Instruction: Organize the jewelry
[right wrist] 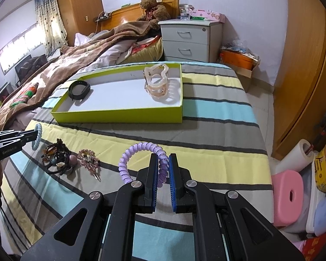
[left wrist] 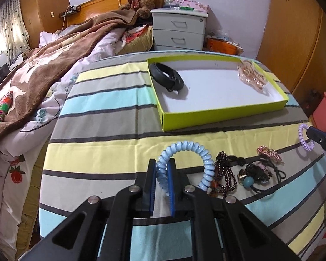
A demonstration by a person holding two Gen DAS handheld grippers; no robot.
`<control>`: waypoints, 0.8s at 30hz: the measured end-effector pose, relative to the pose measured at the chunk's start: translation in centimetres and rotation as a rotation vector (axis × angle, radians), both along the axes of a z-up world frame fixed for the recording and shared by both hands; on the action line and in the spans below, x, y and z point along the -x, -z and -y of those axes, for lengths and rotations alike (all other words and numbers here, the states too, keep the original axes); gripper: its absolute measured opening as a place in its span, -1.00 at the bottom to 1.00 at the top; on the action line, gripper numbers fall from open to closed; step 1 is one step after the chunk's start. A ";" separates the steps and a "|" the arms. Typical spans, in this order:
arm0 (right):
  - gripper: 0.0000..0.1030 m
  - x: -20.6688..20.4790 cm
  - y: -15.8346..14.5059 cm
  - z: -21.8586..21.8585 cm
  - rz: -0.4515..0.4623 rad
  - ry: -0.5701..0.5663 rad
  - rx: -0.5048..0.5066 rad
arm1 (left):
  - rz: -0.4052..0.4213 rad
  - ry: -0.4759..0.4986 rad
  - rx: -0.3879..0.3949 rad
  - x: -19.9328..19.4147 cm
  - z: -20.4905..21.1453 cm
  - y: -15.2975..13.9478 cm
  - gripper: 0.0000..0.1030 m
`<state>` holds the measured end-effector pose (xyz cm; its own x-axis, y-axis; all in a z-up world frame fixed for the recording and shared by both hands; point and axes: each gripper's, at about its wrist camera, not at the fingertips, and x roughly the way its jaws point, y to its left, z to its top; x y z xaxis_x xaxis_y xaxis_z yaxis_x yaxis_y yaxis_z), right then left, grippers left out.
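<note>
1. Left tongs (left wrist: 162, 169) pinch the blue coil hair tie (left wrist: 185, 150) on the surface; springy coils could slip out before the green tray (left wrist: 223, 114) at 1 o'clock.
2. Right tongs (right wrist: 163, 166) clamp the purple coil hair tie (right wrist: 139, 150), seemingly by one strand, which could stretch or drop; tray (right wrist: 119, 114) at 11 o'clock.

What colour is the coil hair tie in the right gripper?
Lilac purple: the coil hair tie shows best in the right wrist view, clamped in the right gripper.

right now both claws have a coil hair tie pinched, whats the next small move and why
Probably lift both ties and carry them toward the green tray. The left claw is shut on the blue coil tie, the right claw on the purple coil tie, and the tray's white floor has bare room between the black band and the hair claw clip.
</note>
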<state>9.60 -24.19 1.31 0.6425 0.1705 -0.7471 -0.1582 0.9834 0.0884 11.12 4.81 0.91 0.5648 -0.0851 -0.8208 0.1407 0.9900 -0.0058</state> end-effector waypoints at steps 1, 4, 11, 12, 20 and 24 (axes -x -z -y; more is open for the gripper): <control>-0.81 0.1 -0.1 -0.1 0.003 -0.002 0.000 | 0.005 -0.006 0.000 0.1 -0.1 -0.2 -0.80; -0.81 0.2 -0.6 -0.3 0.014 -0.008 0.002 | 0.014 -0.008 0.002 0.1 -0.2 -0.7 -0.80; -0.81 -0.4 -2.4 -1.0 0.053 -0.019 0.007 | 0.041 -0.002 0.016 -0.3 -0.2 -2.3 -0.80; -0.81 -0.5 -2.6 -1.1 0.058 -0.021 0.008 | 0.047 0.002 0.021 -0.4 -0.1 -2.6 -0.80; -0.81 -3.3 -4.5 -2.5 0.080 -0.051 0.014 | 0.080 0.039 0.042 -1.9 1.5 -4.4 -0.80; -0.81 -5.7 -4.8 -3.2 0.072 -0.060 0.017 | 0.087 0.048 0.057 -3.2 2.4 -4.7 -0.80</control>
